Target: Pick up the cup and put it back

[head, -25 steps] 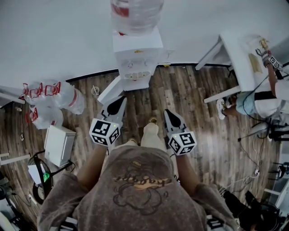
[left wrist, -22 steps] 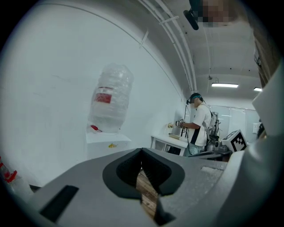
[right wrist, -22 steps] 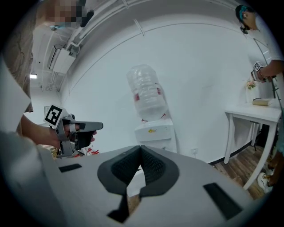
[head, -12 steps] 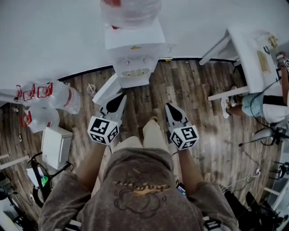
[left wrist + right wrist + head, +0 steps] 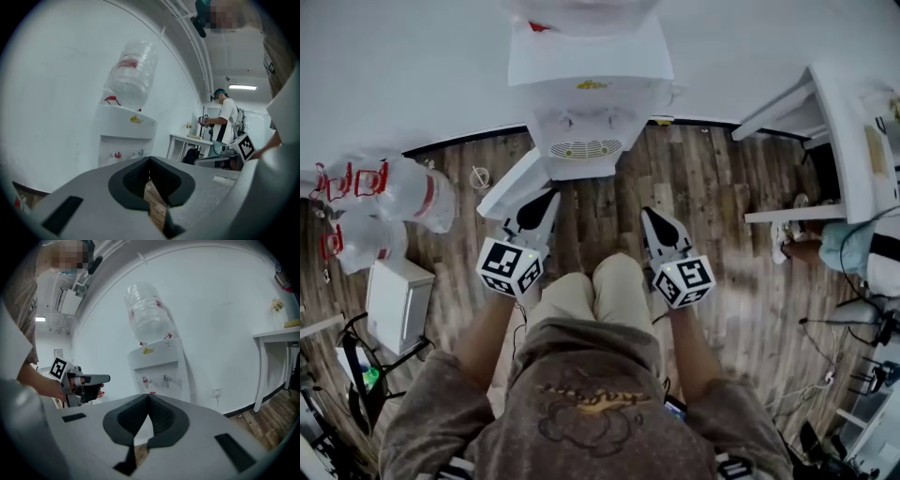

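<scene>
Judging this the approach, the left hand-held gripper [image 5: 546, 202] and right hand-held gripper [image 5: 651, 217] sit closed and empty at mid-frame below the water dispenser [image 5: 586, 141]; no cup is visible, so locating it comes next.

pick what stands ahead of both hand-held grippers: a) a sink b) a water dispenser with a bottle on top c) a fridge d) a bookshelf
B: the water dispenser stands against the white wall, just beyond the tips of the left hand-held gripper and the right hand-held gripper, and both gripper views show the bottle upended on top of it.
</scene>
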Action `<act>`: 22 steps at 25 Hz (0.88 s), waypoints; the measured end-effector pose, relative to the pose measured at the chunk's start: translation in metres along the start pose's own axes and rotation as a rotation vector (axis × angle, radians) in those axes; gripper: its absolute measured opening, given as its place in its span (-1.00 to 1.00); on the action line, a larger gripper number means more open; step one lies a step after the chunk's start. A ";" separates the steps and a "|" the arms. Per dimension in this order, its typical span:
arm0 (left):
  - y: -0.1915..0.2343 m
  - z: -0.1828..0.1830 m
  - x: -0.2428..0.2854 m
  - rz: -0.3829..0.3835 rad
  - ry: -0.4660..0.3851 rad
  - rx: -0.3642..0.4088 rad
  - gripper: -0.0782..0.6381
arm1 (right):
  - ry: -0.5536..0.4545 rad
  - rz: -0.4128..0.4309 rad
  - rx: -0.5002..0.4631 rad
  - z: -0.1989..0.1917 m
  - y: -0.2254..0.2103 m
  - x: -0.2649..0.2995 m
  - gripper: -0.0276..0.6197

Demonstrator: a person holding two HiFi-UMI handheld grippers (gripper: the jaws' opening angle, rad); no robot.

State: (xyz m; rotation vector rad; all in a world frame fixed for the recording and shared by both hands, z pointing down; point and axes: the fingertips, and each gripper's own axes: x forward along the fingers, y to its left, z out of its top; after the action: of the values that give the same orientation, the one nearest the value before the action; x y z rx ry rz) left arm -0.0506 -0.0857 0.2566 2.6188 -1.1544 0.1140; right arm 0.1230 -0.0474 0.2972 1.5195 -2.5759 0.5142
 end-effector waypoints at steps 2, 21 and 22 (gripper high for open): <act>0.009 -0.021 0.012 0.008 -0.004 0.002 -0.77 | 0.004 0.014 -0.015 -0.017 -0.011 0.015 -0.91; 0.075 -0.211 0.096 -0.003 -0.035 0.013 -0.77 | -0.087 0.060 -0.113 -0.161 -0.119 0.115 -0.91; 0.078 -0.220 0.099 -0.008 -0.037 0.009 -0.77 | -0.088 0.057 -0.122 -0.167 -0.123 0.117 -0.91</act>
State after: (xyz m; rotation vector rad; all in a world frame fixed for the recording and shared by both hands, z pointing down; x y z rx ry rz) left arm -0.0317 -0.1442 0.5024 2.6433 -1.1585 0.0701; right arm 0.1589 -0.1422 0.5132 1.4643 -2.6691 0.2956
